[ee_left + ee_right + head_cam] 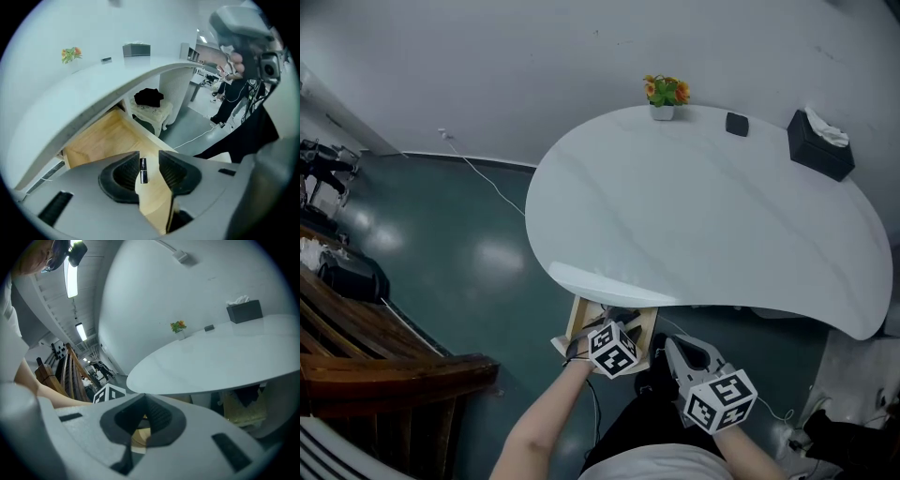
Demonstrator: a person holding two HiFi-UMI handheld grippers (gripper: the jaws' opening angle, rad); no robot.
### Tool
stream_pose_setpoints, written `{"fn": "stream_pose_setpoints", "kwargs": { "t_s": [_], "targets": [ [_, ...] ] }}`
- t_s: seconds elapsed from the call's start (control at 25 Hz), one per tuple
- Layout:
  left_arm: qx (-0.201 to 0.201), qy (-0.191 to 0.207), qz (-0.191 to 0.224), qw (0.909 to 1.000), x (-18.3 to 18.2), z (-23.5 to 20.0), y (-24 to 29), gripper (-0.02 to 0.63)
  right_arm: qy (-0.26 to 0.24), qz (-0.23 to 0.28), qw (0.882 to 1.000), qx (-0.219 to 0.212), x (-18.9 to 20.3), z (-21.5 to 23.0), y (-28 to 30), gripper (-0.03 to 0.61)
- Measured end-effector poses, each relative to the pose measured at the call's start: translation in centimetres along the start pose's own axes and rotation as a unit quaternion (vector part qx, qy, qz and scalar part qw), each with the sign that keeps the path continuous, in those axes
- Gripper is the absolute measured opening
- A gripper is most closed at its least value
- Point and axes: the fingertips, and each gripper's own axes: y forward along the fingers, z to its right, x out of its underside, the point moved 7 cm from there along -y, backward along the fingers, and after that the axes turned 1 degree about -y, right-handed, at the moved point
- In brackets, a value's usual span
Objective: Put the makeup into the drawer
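Observation:
The wooden drawer (576, 325) stands pulled out from under the white table (703, 206). In the left gripper view a small dark makeup tube (143, 169) lies on the drawer's wooden floor (103, 136). My left gripper (149, 161) hangs above it, open, and the tube shows in the gap between the pads without touching either. In the head view the left gripper (610, 343) is over the drawer. My right gripper (675, 345) is just right of the drawer below the table edge. In its own view the right gripper (142, 401) has its pads together with nothing held.
On the table's far side stand a small flower pot (664, 97), a small black object (737, 124) and a black tissue box (818, 142). A padded stool with a black cloth (151, 105) sits under the table. Dark wooden furniture (375, 366) is at the left.

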Motion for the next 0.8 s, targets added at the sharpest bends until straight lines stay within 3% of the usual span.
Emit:
{"fn": "stream_pose_setpoints", "kwargs": {
  "t_s": [0.48, 0.8],
  "targets": [
    [-0.046, -0.051, 0.061, 0.9958, 0.7, 1.5, -6.2, 0.13, -0.022, 0.018, 1.0, -0.008, -0.1, -2.3, -0.7, 0.002],
    [-0.095, -0.11, 0.105, 0.9838, 2.0, 2.0, -10.1, 0.098, -0.042, 0.024, 0.999, -0.026, -0.2, -4.1, -1.1, 0.002]
  ]
}}
